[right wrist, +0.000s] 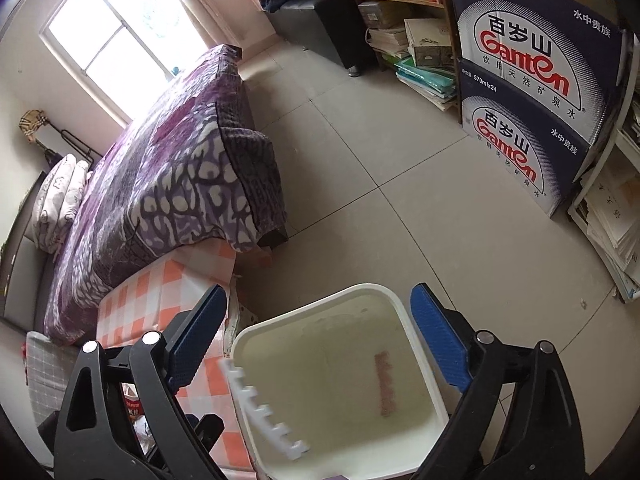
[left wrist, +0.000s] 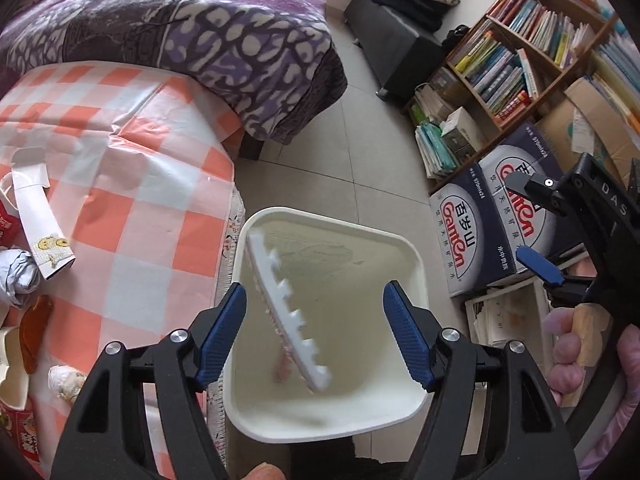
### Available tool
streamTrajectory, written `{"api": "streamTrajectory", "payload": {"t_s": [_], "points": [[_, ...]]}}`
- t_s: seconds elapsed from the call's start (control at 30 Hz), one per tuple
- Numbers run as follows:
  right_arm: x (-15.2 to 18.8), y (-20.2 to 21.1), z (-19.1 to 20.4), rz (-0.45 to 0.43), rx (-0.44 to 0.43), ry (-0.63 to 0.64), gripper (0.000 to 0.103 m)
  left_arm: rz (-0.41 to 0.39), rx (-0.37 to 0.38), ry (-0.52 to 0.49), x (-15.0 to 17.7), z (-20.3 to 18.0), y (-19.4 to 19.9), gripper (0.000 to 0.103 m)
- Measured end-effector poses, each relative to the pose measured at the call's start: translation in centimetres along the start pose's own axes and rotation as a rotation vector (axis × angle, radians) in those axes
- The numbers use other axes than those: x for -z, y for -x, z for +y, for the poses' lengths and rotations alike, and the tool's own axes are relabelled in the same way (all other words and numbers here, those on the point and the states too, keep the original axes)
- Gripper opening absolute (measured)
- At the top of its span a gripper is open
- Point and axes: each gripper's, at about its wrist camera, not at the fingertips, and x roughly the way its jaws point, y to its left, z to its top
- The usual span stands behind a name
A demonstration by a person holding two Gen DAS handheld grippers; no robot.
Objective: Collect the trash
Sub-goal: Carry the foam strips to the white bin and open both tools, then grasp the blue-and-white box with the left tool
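Note:
A white square trash bin [left wrist: 416, 264] stands on the floor beside the table; it also shows in the right wrist view [right wrist: 400, 308]. A white notched foam strip [left wrist: 292, 312] is in the air above the bin's opening, blurred, touching no gripper; the right wrist view shows it too [right wrist: 264, 412]. My left gripper [left wrist: 314, 332] is open and empty just above the bin. My right gripper [right wrist: 316, 344] is open and empty over the bin; it shows at the right of the left wrist view [left wrist: 524, 220]. A pink scrap [right wrist: 385, 384] lies in the bin.
The table with an orange-checked cloth [left wrist: 132, 208] holds more trash at its left: a white paper box [left wrist: 38, 216], crumpled paper [left wrist: 18, 276], red packaging [left wrist: 24, 432]. A purple bed [left wrist: 192, 40], Ganten water boxes [left wrist: 492, 224] and a bookshelf [left wrist: 516, 44] surround the tiled floor.

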Motion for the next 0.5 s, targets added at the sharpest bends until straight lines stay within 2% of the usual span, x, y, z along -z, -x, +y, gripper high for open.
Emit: {"api": "streamTrajectory", "payload": {"t_s": [0.2, 0.5], "points": [[0.3, 0.1, 1.4, -0.027, 0.010, 0.057, 0.092, -0.018, -0.065, -0.003, 0.1, 1.0, 1.2, 0.071], [2.7, -1.4, 6.4, 0.000, 0.056, 0.240, 0.095, -0.036, -0.261, -0.019, 0.8, 5.4, 4.1, 0.072]]}}
